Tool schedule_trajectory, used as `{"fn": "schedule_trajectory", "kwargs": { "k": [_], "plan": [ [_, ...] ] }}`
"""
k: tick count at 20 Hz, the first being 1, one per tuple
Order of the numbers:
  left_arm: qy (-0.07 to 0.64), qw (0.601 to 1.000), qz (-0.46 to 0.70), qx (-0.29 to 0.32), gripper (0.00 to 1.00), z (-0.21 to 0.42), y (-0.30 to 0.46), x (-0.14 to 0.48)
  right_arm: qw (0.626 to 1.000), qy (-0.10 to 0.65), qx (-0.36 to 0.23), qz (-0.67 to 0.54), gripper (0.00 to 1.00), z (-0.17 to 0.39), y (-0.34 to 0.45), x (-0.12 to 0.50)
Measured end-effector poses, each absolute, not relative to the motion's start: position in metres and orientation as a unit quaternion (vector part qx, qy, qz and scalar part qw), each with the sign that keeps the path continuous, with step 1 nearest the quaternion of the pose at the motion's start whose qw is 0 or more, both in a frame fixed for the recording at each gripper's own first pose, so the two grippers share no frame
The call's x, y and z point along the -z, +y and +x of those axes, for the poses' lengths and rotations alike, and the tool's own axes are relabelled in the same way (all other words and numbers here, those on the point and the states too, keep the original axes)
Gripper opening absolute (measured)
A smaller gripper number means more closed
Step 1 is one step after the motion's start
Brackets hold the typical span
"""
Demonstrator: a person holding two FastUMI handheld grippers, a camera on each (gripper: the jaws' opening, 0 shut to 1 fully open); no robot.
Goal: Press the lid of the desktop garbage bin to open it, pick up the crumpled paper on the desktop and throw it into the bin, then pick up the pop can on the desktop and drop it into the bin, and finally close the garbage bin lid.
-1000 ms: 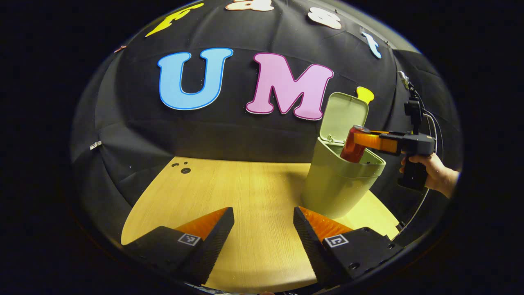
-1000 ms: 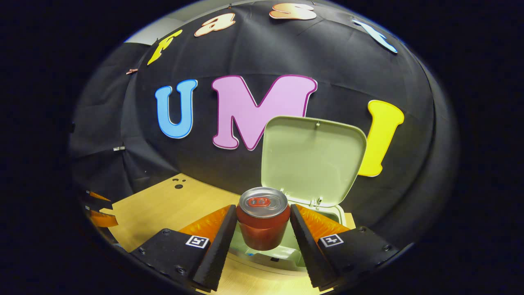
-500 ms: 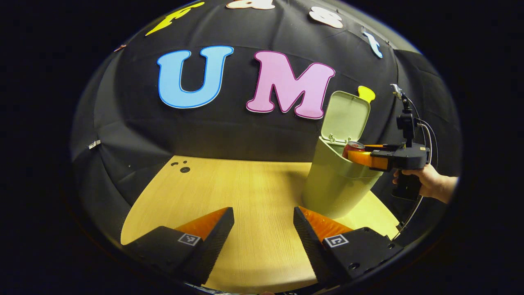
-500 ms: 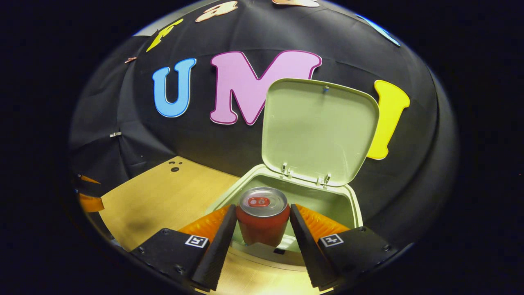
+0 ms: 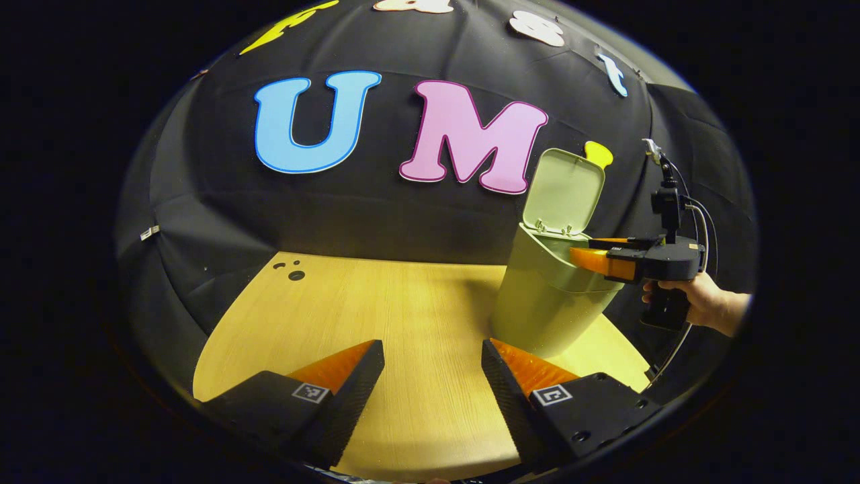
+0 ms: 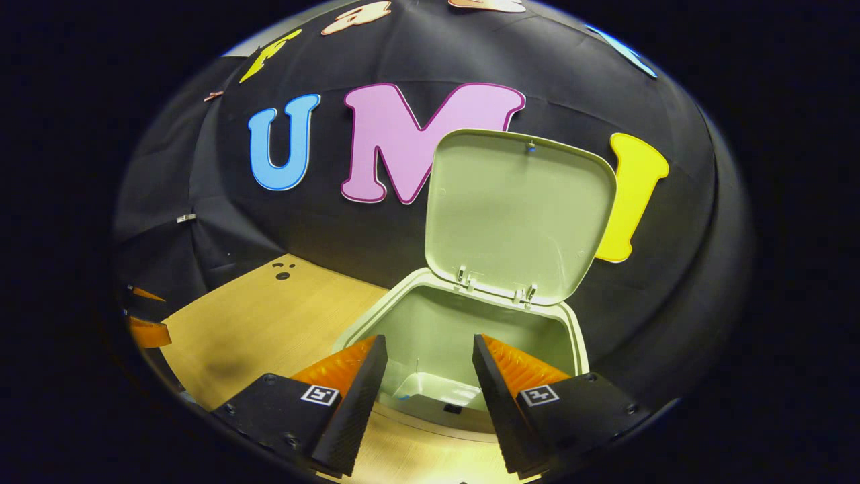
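Observation:
The pale green bin (image 5: pixel 544 309) stands on the right part of the wooden table (image 5: pixel 390 316), its lid (image 5: pixel 564 191) tilted up and back. In the right gripper view I look down into the bin's mouth (image 6: pixel 463 329), below the raised lid (image 6: pixel 517 215). My right gripper (image 6: pixel 430 356) hangs open just over the front rim with nothing between its fingers. From the left gripper view the right gripper (image 5: pixel 583 255) reaches over the rim, held by a hand (image 5: pixel 699 299). My left gripper (image 5: pixel 433 363) stands open above the table, short of the bin.
The tabletop (image 6: pixel 269 316) stretches left of the bin, with small dark holes (image 5: pixel 294 272) near its far left corner. Black cloth closes the back and sides. The left gripper (image 6: pixel 144 326) shows at the left edge of the right gripper view.
The red can that sat between the right gripper's fingers over the bin's mouth is gone from them; the fingers now stand apart. The left gripper has barely moved.

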State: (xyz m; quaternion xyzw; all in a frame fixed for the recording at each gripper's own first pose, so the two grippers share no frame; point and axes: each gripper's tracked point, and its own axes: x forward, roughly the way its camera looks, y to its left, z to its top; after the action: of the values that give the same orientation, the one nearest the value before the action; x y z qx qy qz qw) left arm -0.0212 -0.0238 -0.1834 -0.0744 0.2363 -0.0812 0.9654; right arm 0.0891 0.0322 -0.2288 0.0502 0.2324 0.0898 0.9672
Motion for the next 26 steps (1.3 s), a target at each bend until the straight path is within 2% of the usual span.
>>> {"fn": "schedule_trajectory", "kwargs": {
  "k": [6,15,26],
  "plan": [
    [0.236,0.966,-0.073,0.082,0.94,-0.024,-0.023,0.183,0.972,0.212,-0.08,0.055,0.82,0.089,0.025,0.206],
    [0.229,0.967,-0.072,0.091,0.94,-0.019,-0.03,0.176,0.988,0.132,-0.066,0.035,0.82,0.112,0.005,0.126],
    [0.228,0.967,-0.077,0.083,0.94,-0.025,-0.026,0.176,0.999,0.035,0.01,0.013,0.87,0.18,-0.049,0.052]
  ]
}}
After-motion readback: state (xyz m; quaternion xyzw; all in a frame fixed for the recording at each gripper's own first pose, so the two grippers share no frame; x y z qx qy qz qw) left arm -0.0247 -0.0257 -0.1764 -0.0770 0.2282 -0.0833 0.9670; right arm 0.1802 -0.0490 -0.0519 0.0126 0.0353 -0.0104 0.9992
